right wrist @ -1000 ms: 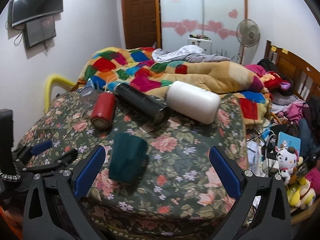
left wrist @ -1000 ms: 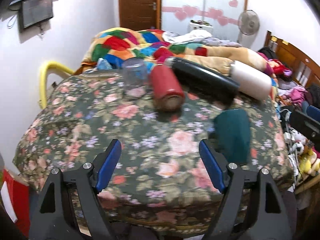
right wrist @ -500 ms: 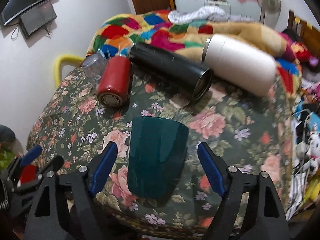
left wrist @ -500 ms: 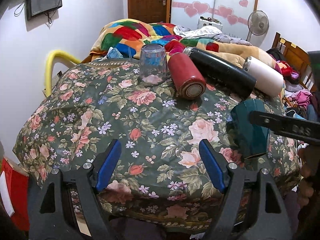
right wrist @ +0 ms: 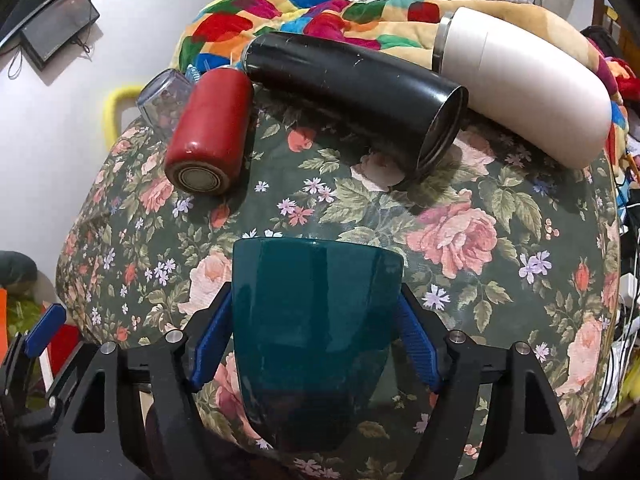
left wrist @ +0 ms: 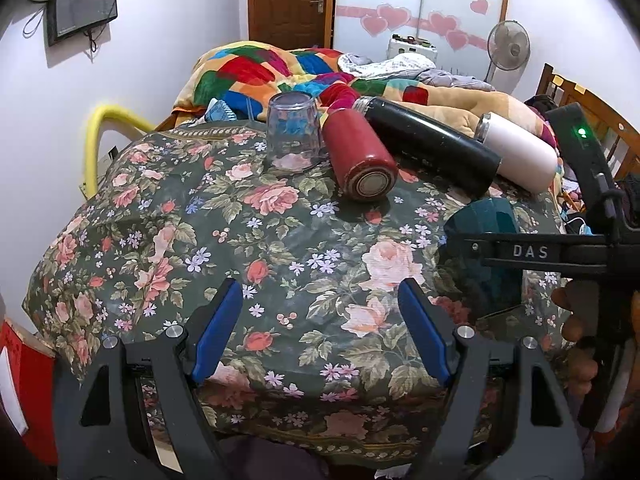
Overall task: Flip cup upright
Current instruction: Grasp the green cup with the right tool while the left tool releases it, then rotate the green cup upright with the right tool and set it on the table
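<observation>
A dark teal cup [right wrist: 312, 320] stands upside down on the floral tablecloth [right wrist: 480, 240], near the front right edge. My right gripper [right wrist: 314, 340] is around it, its blue pads beside both sides of the cup; I cannot tell if they touch. The cup also shows in the left wrist view [left wrist: 480, 236], partly behind the right gripper's body. My left gripper [left wrist: 320, 332] is open and empty, low over the front of the table.
A red flask [left wrist: 360, 160], a black flask [left wrist: 428, 144] and a white flask [left wrist: 516, 152] lie on their sides at the back. A clear glass [left wrist: 292, 136] stands upside down at the back left. A quilt-covered bed lies behind.
My right gripper has moved forward and down so the teal cup now sits between its fingers. The left gripper has stayed roughly in place.
</observation>
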`<state>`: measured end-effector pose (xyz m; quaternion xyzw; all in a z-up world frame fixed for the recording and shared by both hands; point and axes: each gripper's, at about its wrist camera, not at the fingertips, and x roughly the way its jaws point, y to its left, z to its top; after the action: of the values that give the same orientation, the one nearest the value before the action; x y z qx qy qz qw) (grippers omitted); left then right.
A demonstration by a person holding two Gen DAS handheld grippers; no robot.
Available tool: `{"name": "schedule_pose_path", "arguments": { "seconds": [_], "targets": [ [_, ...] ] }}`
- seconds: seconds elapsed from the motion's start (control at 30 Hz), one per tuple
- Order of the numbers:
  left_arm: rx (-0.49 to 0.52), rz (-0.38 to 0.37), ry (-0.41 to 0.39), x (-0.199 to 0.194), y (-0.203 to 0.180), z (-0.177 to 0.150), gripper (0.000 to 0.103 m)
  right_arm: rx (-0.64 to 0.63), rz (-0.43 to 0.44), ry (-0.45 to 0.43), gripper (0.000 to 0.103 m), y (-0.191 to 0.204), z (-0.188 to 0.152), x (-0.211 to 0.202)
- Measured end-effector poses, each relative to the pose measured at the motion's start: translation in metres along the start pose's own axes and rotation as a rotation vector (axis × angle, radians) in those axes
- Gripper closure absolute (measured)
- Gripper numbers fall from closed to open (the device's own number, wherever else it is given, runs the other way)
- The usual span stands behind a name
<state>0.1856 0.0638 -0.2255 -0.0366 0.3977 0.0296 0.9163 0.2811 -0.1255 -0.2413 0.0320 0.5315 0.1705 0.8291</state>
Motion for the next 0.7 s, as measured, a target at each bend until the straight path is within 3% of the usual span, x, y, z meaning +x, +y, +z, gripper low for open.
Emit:
{"name": "schedule_pose_path", "arguments": {
  "seconds": [0.17, 0.37, 0.53, 0.7],
  "targets": [
    [0.016, -0.004, -0.011, -0.005, -0.006, 0.003, 0.024, -0.009, 0.014, -0.01, 0.03, 0.0, 0.002, -0.011],
    [0.011, -0.009, -0.018, -0.007, -0.008, 0.004, 0.024, -0.081, -0.026, -0.11, 0.03, 0.014, 0.009, -0.04],
    [0.012, -0.008, -0.016, -0.008, -0.008, 0.004, 0.024, -0.121, -0.082, -0.143, 0.03, 0.02, 0.015, -0.036],
    [0.013, 0.0, -0.015, -0.009, -0.006, 0.003, 0.024, -0.114, -0.083, -0.136, 0.031, 0.017, 0.015, -0.028]
  ]
}}
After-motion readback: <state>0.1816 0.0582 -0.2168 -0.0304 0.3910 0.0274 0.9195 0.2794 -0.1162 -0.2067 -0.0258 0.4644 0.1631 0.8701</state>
